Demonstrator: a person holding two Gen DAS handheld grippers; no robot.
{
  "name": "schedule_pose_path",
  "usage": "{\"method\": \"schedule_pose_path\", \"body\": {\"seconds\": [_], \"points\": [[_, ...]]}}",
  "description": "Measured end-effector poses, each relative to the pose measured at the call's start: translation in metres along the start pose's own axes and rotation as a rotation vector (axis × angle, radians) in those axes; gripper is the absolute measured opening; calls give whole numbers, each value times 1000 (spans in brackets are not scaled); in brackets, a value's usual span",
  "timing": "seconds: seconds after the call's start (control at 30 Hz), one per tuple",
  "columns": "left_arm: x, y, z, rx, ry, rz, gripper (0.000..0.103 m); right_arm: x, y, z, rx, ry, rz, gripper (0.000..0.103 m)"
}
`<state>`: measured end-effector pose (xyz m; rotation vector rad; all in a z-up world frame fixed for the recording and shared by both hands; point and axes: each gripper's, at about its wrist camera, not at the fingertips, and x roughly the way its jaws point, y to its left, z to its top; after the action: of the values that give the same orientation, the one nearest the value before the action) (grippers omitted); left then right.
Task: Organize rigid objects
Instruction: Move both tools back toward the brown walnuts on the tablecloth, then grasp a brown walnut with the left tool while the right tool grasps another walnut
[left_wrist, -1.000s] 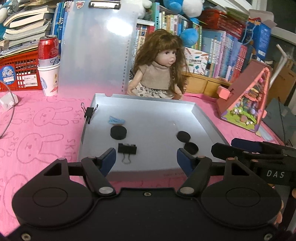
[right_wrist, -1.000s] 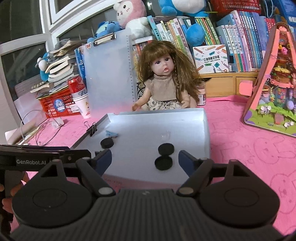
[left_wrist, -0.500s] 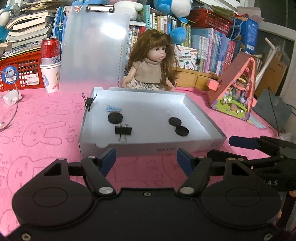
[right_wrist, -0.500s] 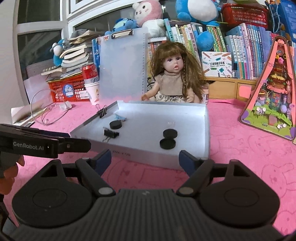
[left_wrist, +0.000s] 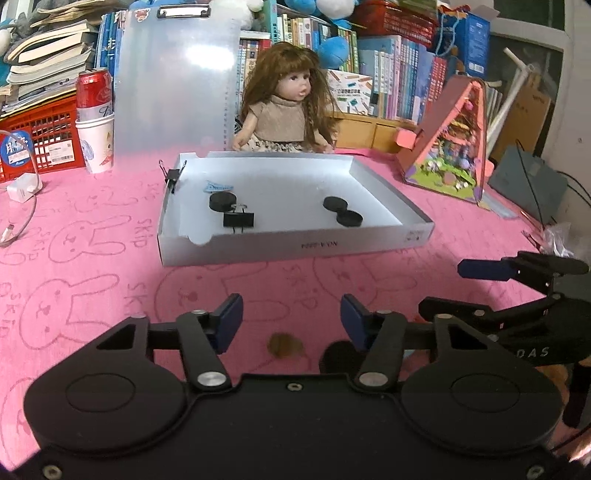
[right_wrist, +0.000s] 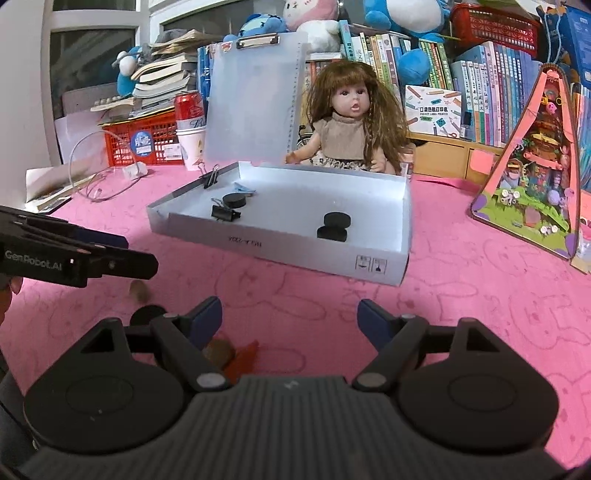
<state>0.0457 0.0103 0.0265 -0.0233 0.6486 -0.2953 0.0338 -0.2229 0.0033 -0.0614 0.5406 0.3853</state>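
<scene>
A shallow white tray (left_wrist: 295, 245) lies on the pink cloth; inside are three black discs, one at the left (left_wrist: 222, 201), a black binder clip (left_wrist: 238, 220) and a small blue clip (left_wrist: 218, 187). My left gripper (left_wrist: 291, 321) hovers low over the cloth in front of the tray, its jaws closing; a brown coin (left_wrist: 284, 345) lies on the cloth between them, untouched, and a black disc (left_wrist: 338, 360) sits beside the right finger. My right gripper (right_wrist: 290, 319) stands open and holds nothing. Near its left finger lie a coin (right_wrist: 219, 350), a red piece (right_wrist: 245, 354) and a black disc (right_wrist: 147, 314).
A long-haired doll (left_wrist: 288, 107) sits behind the tray beside an upright clear clipboard (left_wrist: 177, 74). At the left are a cup with a red can (left_wrist: 94, 122), a red basket (left_wrist: 40, 136) and a charger cable (left_wrist: 22, 188). A pink toy house (left_wrist: 450, 147) stands right.
Both grippers have drawn back from the tray toward the near side and sunk a little. The left jaws have narrowed. Loose coins and a black disc on the cloth have come into view.
</scene>
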Motion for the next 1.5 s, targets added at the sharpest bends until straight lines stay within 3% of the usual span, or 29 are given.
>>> {"method": "schedule_pose_path", "body": {"seconds": [0.27,0.83,1.17,1.5], "points": [[-2,-5,-14,28,13,1,44,-6,16,-8,-90,17,38,87],[4,-3,-21,47,20,26,39,2,39,-17,-192,65,46,51],[4,-6,-22,70,11,30,32,1,42,-17,-193,45,53,43],[2,-5,-25,114,25,32,30,-3,48,-15,-191,10,69,28]]}}
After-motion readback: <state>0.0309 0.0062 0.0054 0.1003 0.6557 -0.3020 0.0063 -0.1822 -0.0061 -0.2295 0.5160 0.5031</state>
